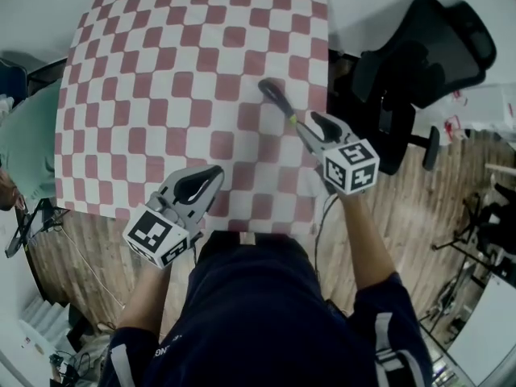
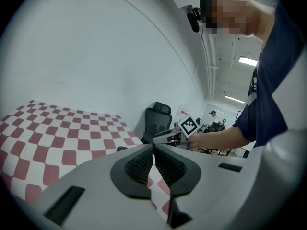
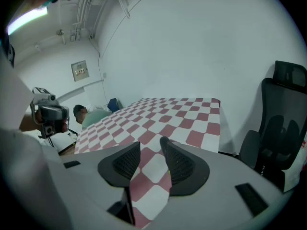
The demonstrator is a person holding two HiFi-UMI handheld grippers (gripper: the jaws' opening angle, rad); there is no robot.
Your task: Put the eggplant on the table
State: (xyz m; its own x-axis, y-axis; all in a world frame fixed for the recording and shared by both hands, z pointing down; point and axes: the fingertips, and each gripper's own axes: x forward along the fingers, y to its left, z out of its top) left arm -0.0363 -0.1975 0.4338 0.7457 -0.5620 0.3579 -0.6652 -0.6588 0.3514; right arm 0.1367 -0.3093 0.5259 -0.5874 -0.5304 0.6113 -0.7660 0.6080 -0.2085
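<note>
Your left gripper [image 1: 214,172] hangs over the near edge of the table [image 1: 121,79], left of the middle. In the left gripper view its jaws [image 2: 153,150] meet at the tips and have nothing between them.

Your right gripper [image 1: 305,126] is farther in, over the right-hand part of the table near the right edge. In the right gripper view its jaws [image 3: 149,143] stand a narrow way apart. Only the red-and-white checked cloth [image 3: 168,116] shows in the gap, so this gripper holds nothing.

The eggplant [image 1: 274,97] lies on the cloth just beyond the right gripper's tips, near the right edge and about halfway between the near and far edges. Its greenish stem end points toward the gripper and its dark body slants away toward the far left. Whether the stem touches the jaw tips cannot be told from the head view. From the left gripper view it shows only as a low dark shape [image 2: 121,148] on the cloth.

Off the right edge stands a black office chair [image 1: 419,55]. Off the left edge a person in a green top [image 1: 28,139] is partly in frame.
</note>
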